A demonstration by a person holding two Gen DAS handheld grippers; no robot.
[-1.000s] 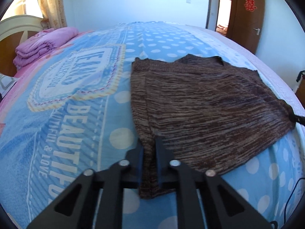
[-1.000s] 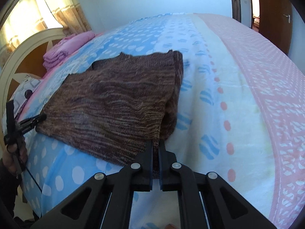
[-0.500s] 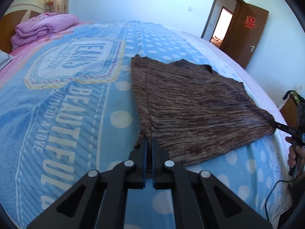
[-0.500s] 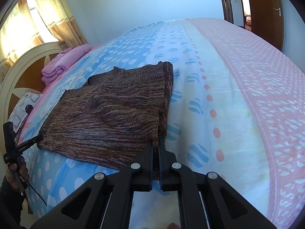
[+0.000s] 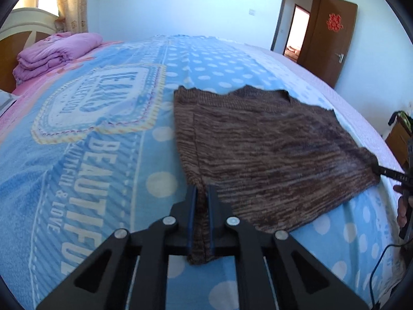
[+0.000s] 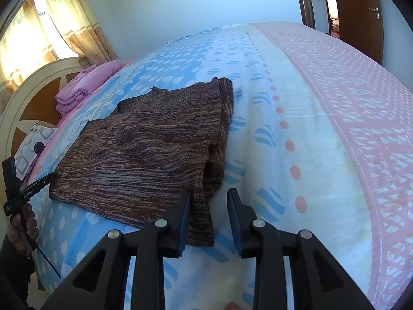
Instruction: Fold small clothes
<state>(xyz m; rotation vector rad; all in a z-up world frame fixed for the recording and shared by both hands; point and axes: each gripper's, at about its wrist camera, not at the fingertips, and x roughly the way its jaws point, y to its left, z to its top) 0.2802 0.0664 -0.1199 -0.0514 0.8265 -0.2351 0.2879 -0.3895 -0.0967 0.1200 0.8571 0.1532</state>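
Note:
A brown striped knit sweater point(image 5: 271, 149) lies flat on the blue dotted bedspread point(image 5: 103, 180), its sleeves folded in. My left gripper point(image 5: 201, 191) is shut on the sweater's near left corner, a strip of knit pinched between its pads. In the right wrist view the sweater point(image 6: 144, 152) spreads to the left. My right gripper point(image 6: 210, 192) stands over the near right corner with its jaws opening. The knit strip lies between them against the left finger point(image 6: 184, 206), and the right pad is clear of it. Each gripper shows at the other view's edge, held by a hand point(image 6: 23, 227).
A folded pink quilt point(image 5: 54, 51) sits by the cream and wood headboard point(image 6: 33, 98), with a patterned pillow point(image 6: 33, 142) below it. A brown door point(image 5: 333, 38) stands open on the far wall. A wooden nightstand point(image 5: 398, 139) is at the bed's right side. A black cable point(image 5: 379, 271) hangs there.
The right gripper's jaws have parted and let go of the sweater's corner, which now lies loose between them. The left gripper stays shut on its corner.

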